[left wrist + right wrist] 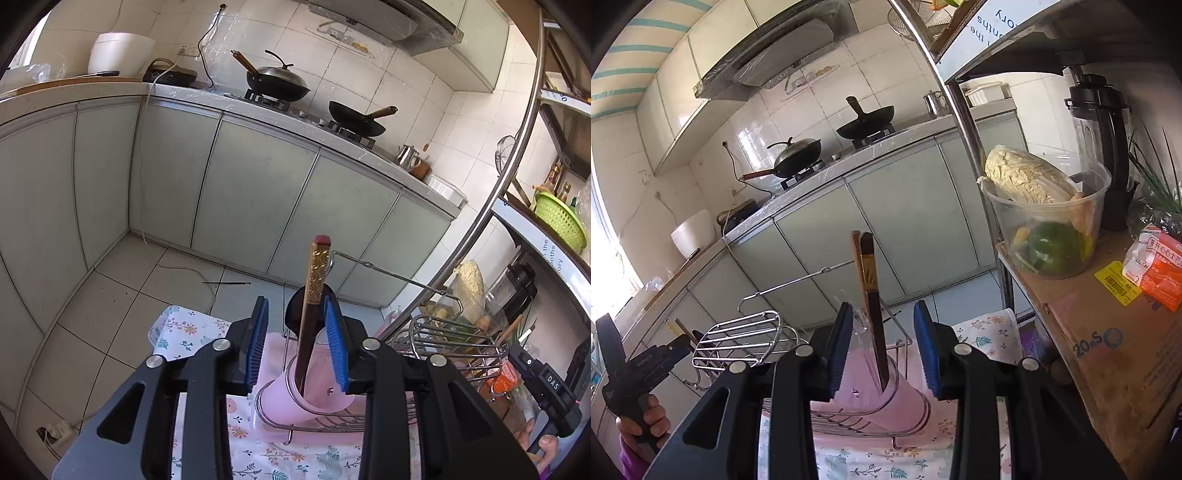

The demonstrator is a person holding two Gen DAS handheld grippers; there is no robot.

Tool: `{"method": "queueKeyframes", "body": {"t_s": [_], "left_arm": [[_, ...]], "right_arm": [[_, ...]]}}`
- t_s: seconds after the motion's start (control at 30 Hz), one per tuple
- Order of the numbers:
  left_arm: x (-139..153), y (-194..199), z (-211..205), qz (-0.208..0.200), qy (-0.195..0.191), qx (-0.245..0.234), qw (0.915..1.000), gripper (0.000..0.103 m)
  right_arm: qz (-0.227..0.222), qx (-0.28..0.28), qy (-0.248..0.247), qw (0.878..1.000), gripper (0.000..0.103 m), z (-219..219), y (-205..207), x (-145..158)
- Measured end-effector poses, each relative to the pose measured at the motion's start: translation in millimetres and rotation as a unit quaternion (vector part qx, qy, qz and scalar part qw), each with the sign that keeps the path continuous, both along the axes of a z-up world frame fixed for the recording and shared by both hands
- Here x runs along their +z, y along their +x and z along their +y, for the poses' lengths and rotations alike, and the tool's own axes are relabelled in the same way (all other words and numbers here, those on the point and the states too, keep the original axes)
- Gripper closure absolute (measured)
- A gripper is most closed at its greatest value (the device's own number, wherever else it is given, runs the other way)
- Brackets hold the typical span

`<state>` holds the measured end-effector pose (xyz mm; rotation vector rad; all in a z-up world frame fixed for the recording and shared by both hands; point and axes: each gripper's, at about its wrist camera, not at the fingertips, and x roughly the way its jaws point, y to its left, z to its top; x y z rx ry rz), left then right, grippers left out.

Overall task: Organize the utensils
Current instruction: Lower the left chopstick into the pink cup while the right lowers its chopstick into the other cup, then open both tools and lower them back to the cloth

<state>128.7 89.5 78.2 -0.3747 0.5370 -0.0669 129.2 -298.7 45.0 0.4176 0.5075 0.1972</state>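
Note:
A pair of dark chopsticks (314,295) with gold-patterned tops stands tilted in a pink cup (321,398). The cup sits in a wire rack (295,424) on a floral cloth. My left gripper (295,301) is open; the chopsticks rise between its blue pads, nearer the right one, with no pad pressing on them. In the right wrist view the same chopsticks (873,306) stand in the pink cup (905,406), between the spread pads of my open right gripper (882,306). Each view shows the other gripper off to one side in a hand.
A second wire rack (738,339) stands just left of the cup. A metal shelf on the right carries a cardboard box (1108,350), a clear tub of vegetables (1045,221) and a blender (1104,147). Kitchen cabinets and a stove with two woks (280,81) lie beyond.

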Motion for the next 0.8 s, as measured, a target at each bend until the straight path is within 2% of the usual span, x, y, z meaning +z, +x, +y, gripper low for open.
{"method": "queueKeyframes", "body": {"t_s": [0.23, 0.53, 0.8], "left_arm": [[1.5, -7.2, 3.8, 0.0, -0.007, 0.001, 1.0, 0.07], [-10.4, -30.3, 11.4, 0.009, -0.031, 0.008, 0.9994, 0.07], [-30.1, -54.7, 2.8, 0.035, -0.036, -0.006, 0.9987, 0.07]], "right_arm": [[-0.003, -0.002, 0.004, 1.0, 0.069, -4.0, -9.8, 3.4], [-0.011, 0.002, -0.001, 1.0, 0.069, -2.8, -39.0, 6.8], [0.016, 0.018, 0.003, 1.0, 0.069, 5.0, -61.5, -13.1]]}}
